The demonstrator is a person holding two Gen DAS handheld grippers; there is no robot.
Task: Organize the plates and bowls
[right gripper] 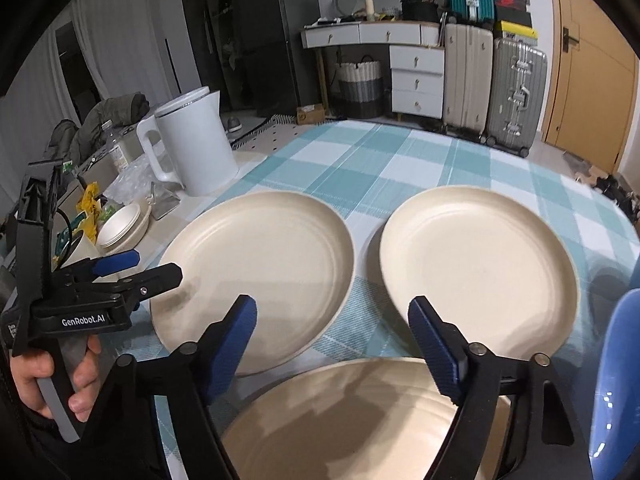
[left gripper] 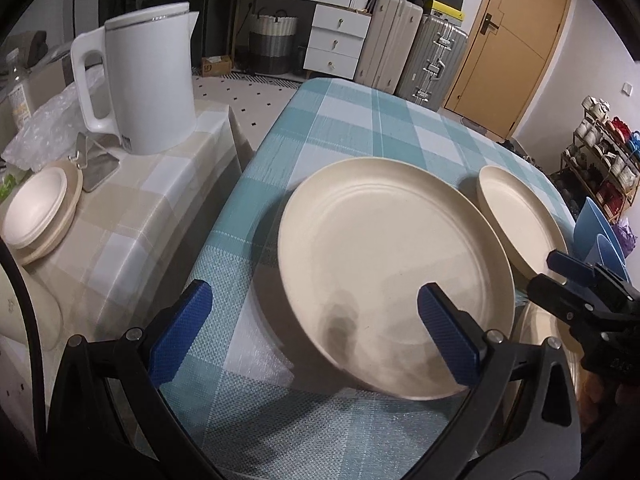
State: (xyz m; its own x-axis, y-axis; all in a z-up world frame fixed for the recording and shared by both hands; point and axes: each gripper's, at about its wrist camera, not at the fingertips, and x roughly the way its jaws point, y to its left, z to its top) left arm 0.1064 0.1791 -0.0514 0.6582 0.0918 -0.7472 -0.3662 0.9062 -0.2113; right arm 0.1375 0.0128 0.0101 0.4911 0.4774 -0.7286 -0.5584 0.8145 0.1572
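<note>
Three cream plates lie on the checked worktop (right gripper: 400, 152). Taking the left plate (right gripper: 256, 272) as landmark, the right plate (right gripper: 480, 272) sits just beside it, apart, and the near plate (right gripper: 340, 412) lies in front of both. The left claw (left gripper: 316, 332) hangs wide open with one pad over the left plate's near rim and holds nothing. The right claw (right gripper: 332, 344), open and empty, hovers above the near plate. To stack well, I would straddle one rim, pinch firmly and lift level.
</note>
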